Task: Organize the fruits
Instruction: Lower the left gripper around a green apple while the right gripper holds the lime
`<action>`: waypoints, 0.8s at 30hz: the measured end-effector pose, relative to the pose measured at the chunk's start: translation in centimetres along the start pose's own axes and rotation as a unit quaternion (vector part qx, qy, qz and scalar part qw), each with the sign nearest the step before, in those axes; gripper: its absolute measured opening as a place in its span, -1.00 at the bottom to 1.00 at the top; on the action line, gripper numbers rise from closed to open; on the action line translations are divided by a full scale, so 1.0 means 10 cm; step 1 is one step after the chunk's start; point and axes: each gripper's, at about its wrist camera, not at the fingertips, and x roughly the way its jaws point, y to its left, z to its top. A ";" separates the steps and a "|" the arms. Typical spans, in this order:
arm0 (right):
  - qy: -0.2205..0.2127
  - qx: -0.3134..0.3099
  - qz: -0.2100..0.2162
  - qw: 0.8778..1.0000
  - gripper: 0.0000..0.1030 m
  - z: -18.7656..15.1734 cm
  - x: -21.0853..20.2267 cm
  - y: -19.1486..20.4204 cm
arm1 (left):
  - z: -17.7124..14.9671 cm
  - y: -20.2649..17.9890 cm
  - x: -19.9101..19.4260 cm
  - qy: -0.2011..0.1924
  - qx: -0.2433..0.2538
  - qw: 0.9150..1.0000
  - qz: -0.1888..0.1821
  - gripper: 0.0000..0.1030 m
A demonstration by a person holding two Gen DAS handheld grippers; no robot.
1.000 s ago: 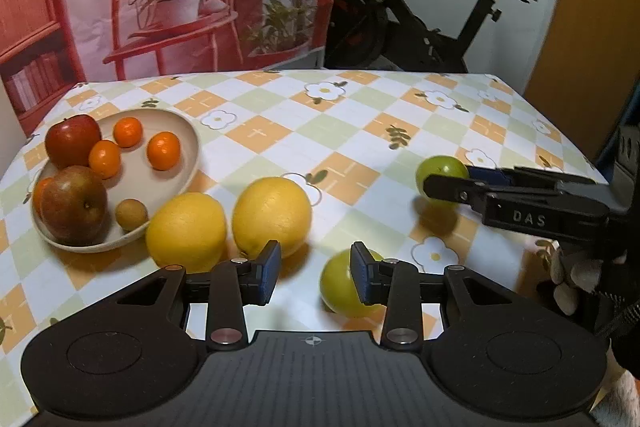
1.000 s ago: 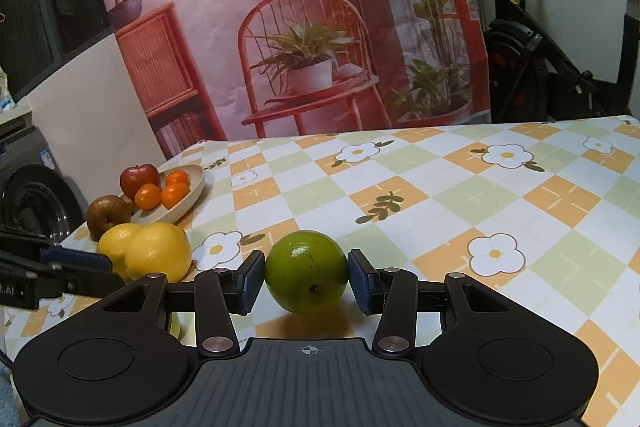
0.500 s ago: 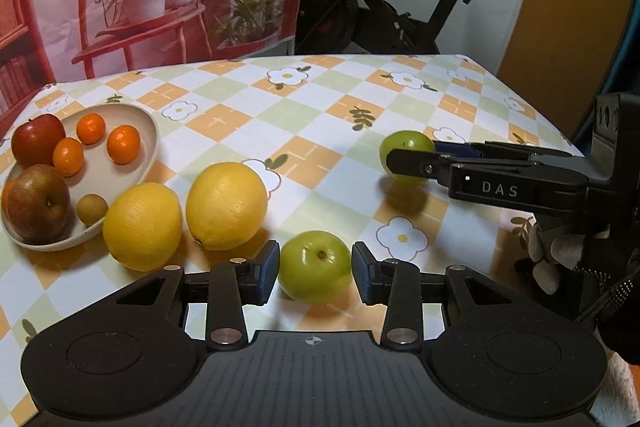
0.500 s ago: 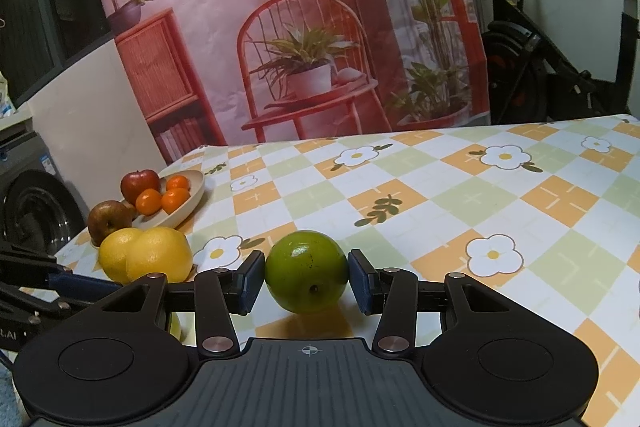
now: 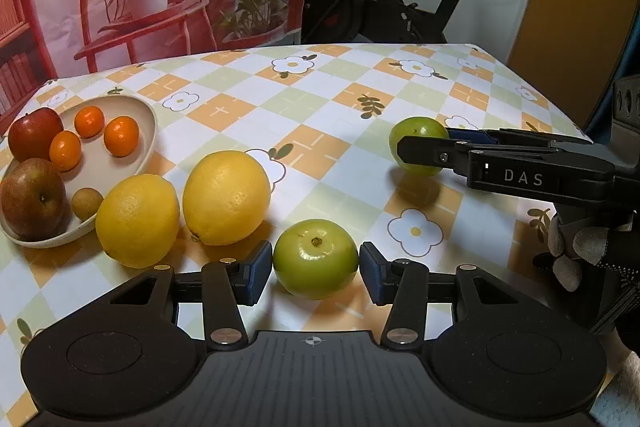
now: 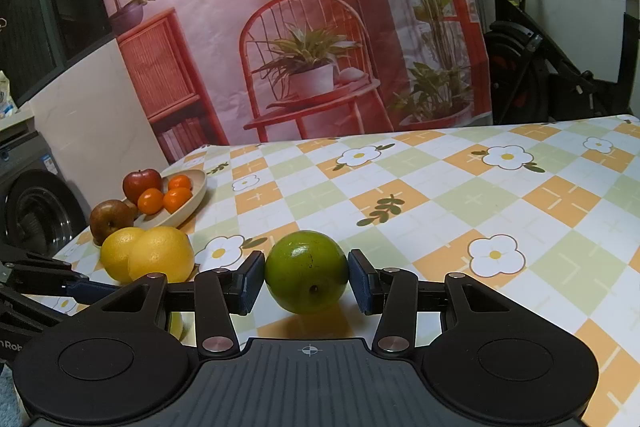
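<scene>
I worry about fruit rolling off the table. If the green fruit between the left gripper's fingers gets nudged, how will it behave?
The green fruit is round and sits loose on the flat tablecloth, so a nudge would probably roll it. Its skin looks smooth and glossy, so it may slip. The left gripper is opening, with the fruit between the pads; a small gap shows on the right, so nothing seems to hold it.

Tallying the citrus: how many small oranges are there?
3, all in the bowl: one at the back, one to its right, one in front. Apples may hide others.

We get left wrist cam angled steeply down, close over table (image 5: 320,99); right wrist cam lower, flatter. Both share fruit plate (image 5: 150,131), backdrop, bike.
</scene>
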 end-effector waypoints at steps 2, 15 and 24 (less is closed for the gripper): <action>0.000 0.000 0.000 1.000 -0.18 0.00 0.00 0.00 | -0.01 -0.02 0.00 -0.003 0.005 1.000 0.001 -0.02; 0.000 0.000 0.000 1.000 -0.18 0.00 0.00 0.00 | -0.07 -0.02 -0.08 -0.021 0.001 1.000 0.006 -0.03; 0.000 0.000 0.000 1.000 -0.18 0.00 0.00 -0.01 | -0.12 -0.04 -0.11 -0.026 0.006 1.000 0.007 -0.03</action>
